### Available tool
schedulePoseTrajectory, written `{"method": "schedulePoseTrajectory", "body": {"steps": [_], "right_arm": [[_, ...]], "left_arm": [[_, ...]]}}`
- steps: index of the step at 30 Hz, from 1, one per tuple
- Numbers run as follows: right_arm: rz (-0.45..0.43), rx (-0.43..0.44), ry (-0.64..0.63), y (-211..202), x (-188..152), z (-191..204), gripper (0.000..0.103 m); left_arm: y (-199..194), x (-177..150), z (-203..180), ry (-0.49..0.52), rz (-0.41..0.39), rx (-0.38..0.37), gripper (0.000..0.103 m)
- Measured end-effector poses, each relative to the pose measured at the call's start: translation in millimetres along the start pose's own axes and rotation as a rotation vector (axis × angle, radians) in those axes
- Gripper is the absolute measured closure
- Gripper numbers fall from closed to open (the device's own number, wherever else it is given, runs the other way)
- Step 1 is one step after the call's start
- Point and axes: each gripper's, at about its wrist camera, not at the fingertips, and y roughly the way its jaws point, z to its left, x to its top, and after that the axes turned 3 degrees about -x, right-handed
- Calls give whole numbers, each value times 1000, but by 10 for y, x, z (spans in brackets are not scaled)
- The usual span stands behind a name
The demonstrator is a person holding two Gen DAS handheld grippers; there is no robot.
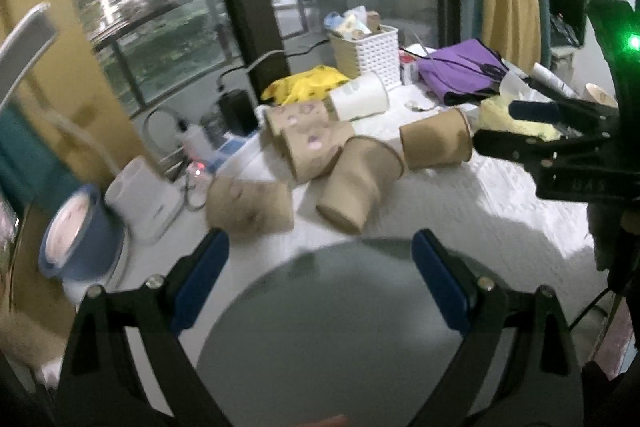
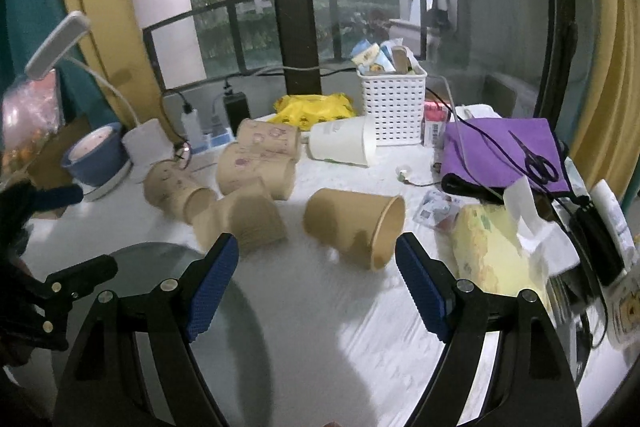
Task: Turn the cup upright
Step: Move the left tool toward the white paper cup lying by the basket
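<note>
The left tool stands with its blue-padded fingers wide apart, holding nothing and touching nothing. It hangs over a round grey plate at the near edge of the desk. The right tool is likewise spread wide, with nothing between its blue pads. It hovers above the white desk cover, just short of the nearest plain brown cup.

That cup lies on its side near the middle of the desk. Its long axis runs roughly across the right wrist view, the open mouth toward the right and slightly toward the camera, the base toward the left. In the left wrist view the same cup shows with its rim toward the right tool's fingertips, which reach in from the right edge of that view.

More cups lie tipped over in a cluster to the left of it. A second plain brown cup is blurred, its rim facing away. Two printed brown cups lie touching each other behind it. Another printed cup lies toward the desk's left edge with its mouth toward the right. A white cup lies on its side farther back, just beside a white basket near the far edge.

A purple cloth with scissors on it sits toward the far right corner.
</note>
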Motion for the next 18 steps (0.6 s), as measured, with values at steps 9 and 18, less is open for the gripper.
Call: {"method": "schedulePoseTrajectory", "body": {"steps": [9,18], "right_arm": [[16,-37,52,420,302,-335,20],[64,-85,114,846,482,-633,20]], "left_arm": [[649,630,-136,181,19,-51,9],[1368,1141,-212,334,69,-89,9]]}}
